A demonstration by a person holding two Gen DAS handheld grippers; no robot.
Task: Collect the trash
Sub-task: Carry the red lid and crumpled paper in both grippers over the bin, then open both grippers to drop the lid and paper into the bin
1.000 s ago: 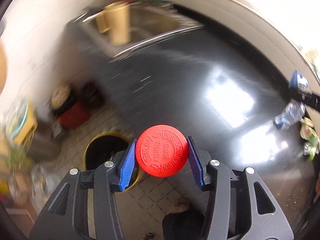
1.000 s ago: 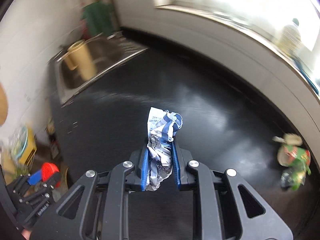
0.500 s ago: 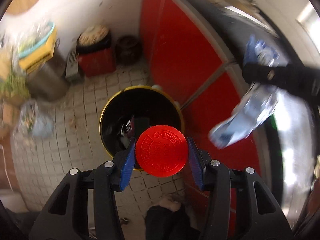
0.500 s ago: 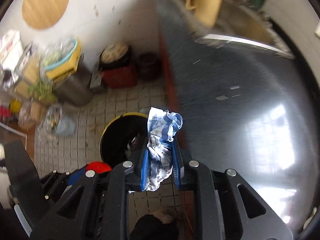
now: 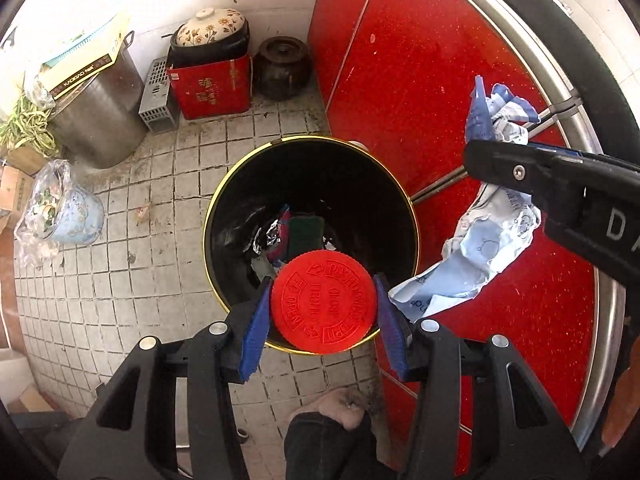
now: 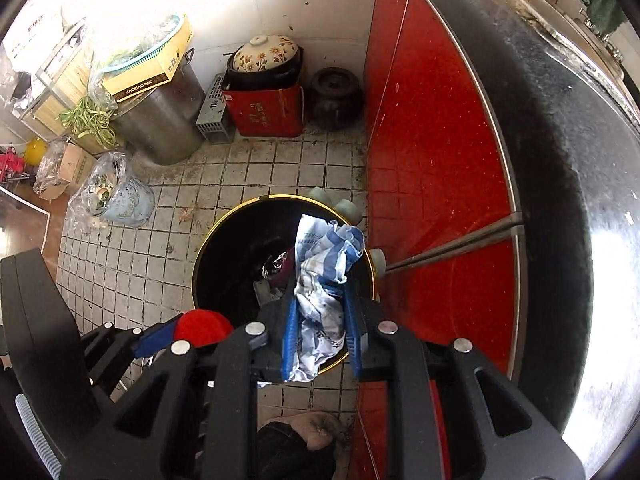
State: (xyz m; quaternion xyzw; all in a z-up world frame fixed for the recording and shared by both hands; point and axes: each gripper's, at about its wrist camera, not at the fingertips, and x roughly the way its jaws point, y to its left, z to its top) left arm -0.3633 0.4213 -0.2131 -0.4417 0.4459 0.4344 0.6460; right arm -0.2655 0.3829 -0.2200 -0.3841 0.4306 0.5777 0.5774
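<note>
**Holding trash over the bin**

Pointing steeply down, both grippers hang above a black bin (image 5: 312,184) with a yellow rim, standing on the tiled floor (image 5: 120,272) just beside red cabinet doors (image 5: 420,80).

Left gripper (image 5: 323,306): its blue pads (image 5: 256,324) are clamped on the edges of a round red cap (image 5: 323,302), whose embossed face looks up at the camera. The cap sits over the near rim of the bin.

Right gripper (image 6: 320,320): its jaws are closed on a crumpled blue-and-white wrapper (image 6: 324,276), which sticks out past the fingertips and hangs below them too. In the right view the wrapper lies over the bin's right half; in the left view it shows to the right of the bin, in front of the cabinet.

Inside the bin lie foil scraps (image 5: 274,236) and a dark green pad (image 5: 306,232).

Against the wall stand a red box (image 5: 210,88) with a flowered pot (image 5: 210,32) on top, a dark jar (image 5: 284,64) beside it, and a steel pot (image 5: 98,112). A shoe tip (image 5: 336,404) shows at the lower edge.
</note>
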